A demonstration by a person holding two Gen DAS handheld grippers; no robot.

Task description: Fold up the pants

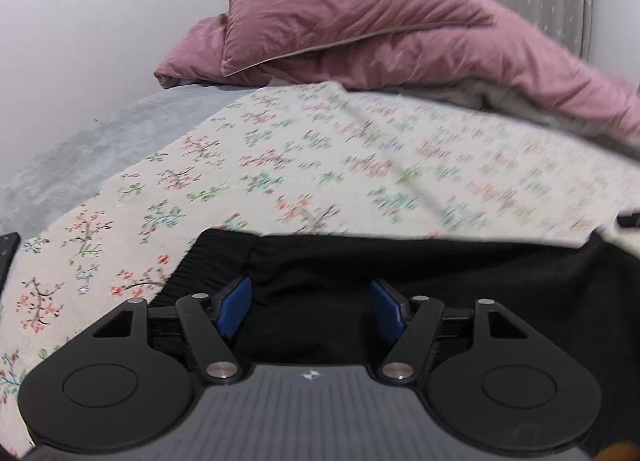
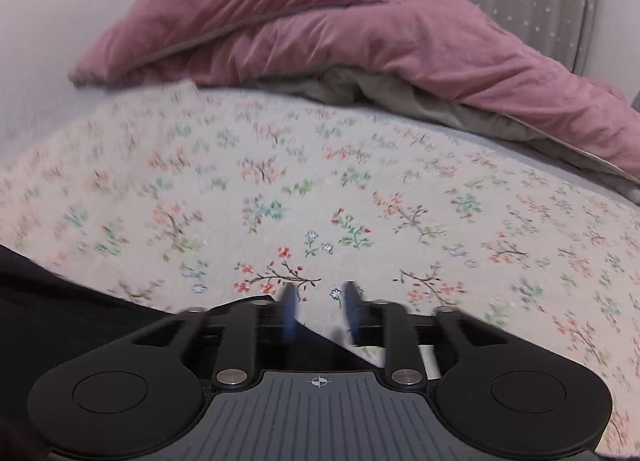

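The black pants (image 1: 440, 273) lie flat on the floral bedsheet (image 1: 320, 165), with a ribbed cuff or waistband at their left end (image 1: 200, 265). My left gripper (image 1: 310, 301) is open, its blue pads (image 1: 234, 309) spread wide just above the black cloth. In the right wrist view the pants (image 2: 60, 301) fill the lower left, with a corner running under my right gripper (image 2: 320, 301). That gripper is open with a narrow gap and holds nothing; its fingertips are blurred over the floral sheet (image 2: 360, 201).
A pink duvet (image 1: 380, 29) with a grey lining (image 2: 380, 97) is heaped at the head of the bed. A white wall (image 1: 80, 41) runs along the left, with a grey mattress edge (image 1: 80, 149). A dark object (image 1: 8, 249) sits at the far left.
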